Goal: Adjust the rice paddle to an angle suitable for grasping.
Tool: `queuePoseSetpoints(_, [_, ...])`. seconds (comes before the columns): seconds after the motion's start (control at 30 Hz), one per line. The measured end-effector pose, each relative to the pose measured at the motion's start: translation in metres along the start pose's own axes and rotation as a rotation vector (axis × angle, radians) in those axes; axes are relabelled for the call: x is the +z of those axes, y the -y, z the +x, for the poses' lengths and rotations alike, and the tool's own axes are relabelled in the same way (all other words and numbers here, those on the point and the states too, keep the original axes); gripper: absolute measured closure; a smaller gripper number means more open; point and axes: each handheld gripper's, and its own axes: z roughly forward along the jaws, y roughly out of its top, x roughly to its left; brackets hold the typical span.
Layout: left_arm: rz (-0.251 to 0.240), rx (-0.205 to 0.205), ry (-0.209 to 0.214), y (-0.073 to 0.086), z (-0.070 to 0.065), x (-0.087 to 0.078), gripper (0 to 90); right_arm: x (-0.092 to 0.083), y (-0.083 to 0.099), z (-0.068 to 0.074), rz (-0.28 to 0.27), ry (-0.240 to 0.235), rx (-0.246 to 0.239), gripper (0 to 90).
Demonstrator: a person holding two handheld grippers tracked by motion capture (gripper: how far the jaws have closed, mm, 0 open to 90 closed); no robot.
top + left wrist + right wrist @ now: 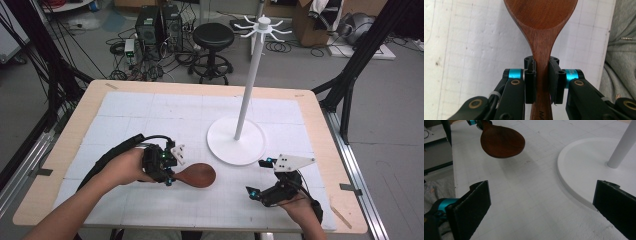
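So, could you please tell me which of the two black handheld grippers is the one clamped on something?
The left gripper: its jaws are shut on the handle of the brown wooden spoon, whereas the right gripper is wide open and holds nothing.

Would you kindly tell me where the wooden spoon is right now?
The spoon is clamped by its handle in the left gripper, front left of the table in the high view, its bowl pointing toward the white stand's base.

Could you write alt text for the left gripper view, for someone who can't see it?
Two black jaws of the left gripper are clamped on the narrow handle of a dark wooden spoon, whose broad bowl points up and away. A white gridded mat lies beneath.
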Motion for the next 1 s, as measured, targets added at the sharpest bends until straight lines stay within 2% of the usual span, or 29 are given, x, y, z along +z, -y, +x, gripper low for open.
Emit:
queuePoseSetpoints(0.5, [0.007,0.024,0.043,-0.027,0.006,0.018,77.6,-0.005,0.001,0.000,-0.010,0.000,0.001,0.3])
queuePoseSetpoints(0.83, [0.010,0.080,0.054,-0.050,0.007,0.036,77.6,-0.015,0.004,-0.002,-0.027,0.013,0.014,0.3])
queuePoseSetpoints(1.0, [0.005,0.092,0.069,-0.063,0.005,0.045,77.6,-0.020,0.006,-0.003,-0.038,0.023,0.018,0.3])
